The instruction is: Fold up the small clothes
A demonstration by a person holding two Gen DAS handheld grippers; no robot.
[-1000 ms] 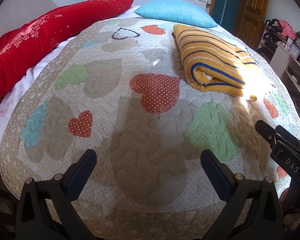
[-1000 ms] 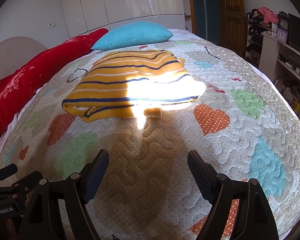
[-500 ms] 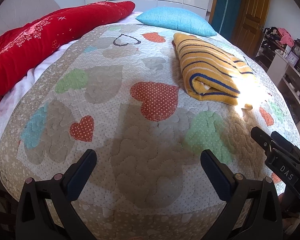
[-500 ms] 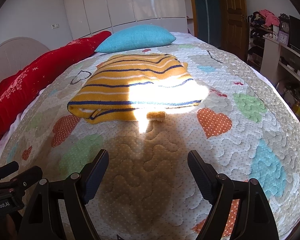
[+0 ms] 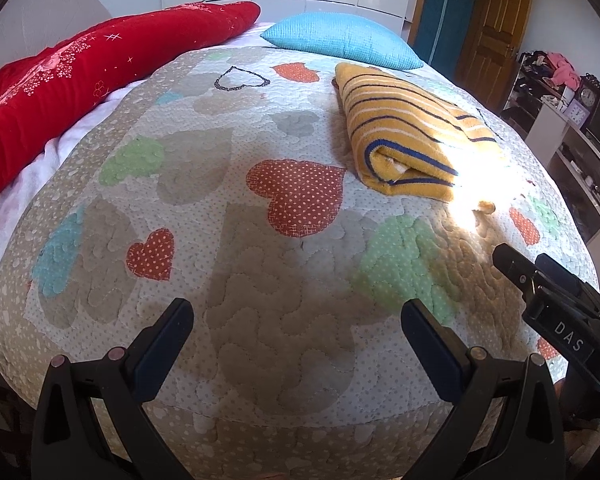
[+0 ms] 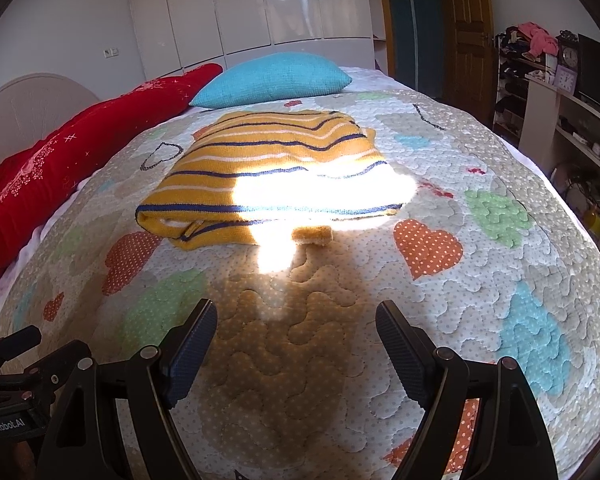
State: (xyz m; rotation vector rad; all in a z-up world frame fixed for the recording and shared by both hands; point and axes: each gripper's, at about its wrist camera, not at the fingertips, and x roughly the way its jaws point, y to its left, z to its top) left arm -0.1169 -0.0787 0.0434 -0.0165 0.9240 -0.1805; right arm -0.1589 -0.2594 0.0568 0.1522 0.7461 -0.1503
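One folded yellow sweater point(image 6: 272, 172) with navy and white stripes, sunlit; left claw point(image 5: 296, 332) and right claw point(image 6: 296, 332) both spread, empty.

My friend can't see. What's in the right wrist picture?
A folded yellow striped sweater lies on a heart-patterned quilt, partly in bright sunlight. The open right gripper hovers empty in front of it; a blue pillow and red blanket sit behind.

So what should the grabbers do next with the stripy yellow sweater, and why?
Probably nothing more than tucking in one bit. The yellow striped sweater already lies folded on the quilt, but a small yellow piece pokes out at its near edge. Both the left gripper and right gripper are open and empty, so the right one, facing it, could push it under.
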